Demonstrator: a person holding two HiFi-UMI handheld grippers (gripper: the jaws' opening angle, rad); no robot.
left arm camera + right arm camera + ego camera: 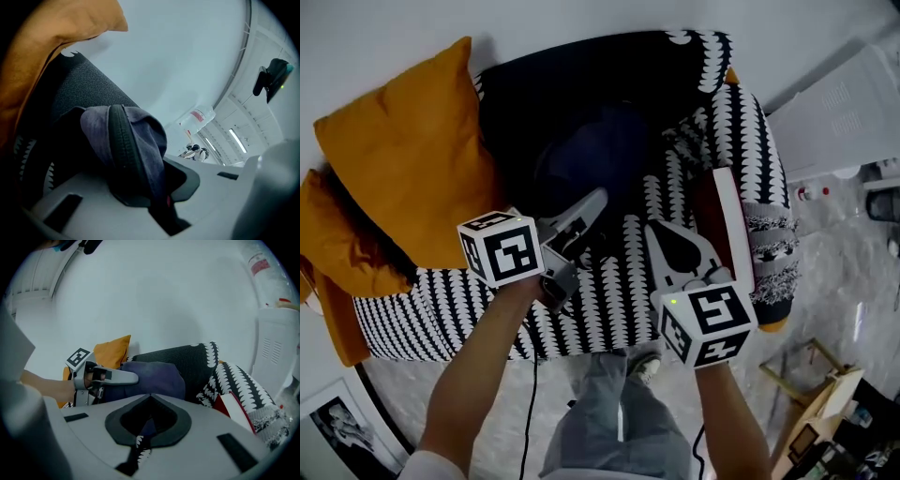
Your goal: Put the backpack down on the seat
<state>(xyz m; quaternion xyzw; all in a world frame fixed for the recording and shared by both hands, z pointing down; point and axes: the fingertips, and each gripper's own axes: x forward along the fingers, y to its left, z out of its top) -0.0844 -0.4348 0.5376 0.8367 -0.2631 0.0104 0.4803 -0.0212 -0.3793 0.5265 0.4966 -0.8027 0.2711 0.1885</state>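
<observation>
Forearms reach out from the bottom of the head view, each ending in a marker cube, with the person's trousered legs and one shoe below them on a speckled floor. The left gripper is clamped on a fold of the backpack: in its own view dark blue fabric with a black zip running along it is pinched between the grey jaws and bulges up above them. The right gripper has its jaws brought together with nothing between them, and only the patterned cover shows through the hollow in its pads. It hovers over the seat near the right armrest, apart from the backpack. The backpack is at the rear of the seat, against the black backrest. Whether its bottom rests on the seat cannot be told, since the grippers hide its lower edge. The seat and armrests wear a black-and-white patterned cover. An orange cushion leans at the left end, just beside the backpack, with a second orange one lower behind it. On the right armrest lies a flat red-and-white thing, perhaps a book, tilted along the arm. A white unit stands beyond the right end, and a framed picture lies on the floor at lower left.
</observation>
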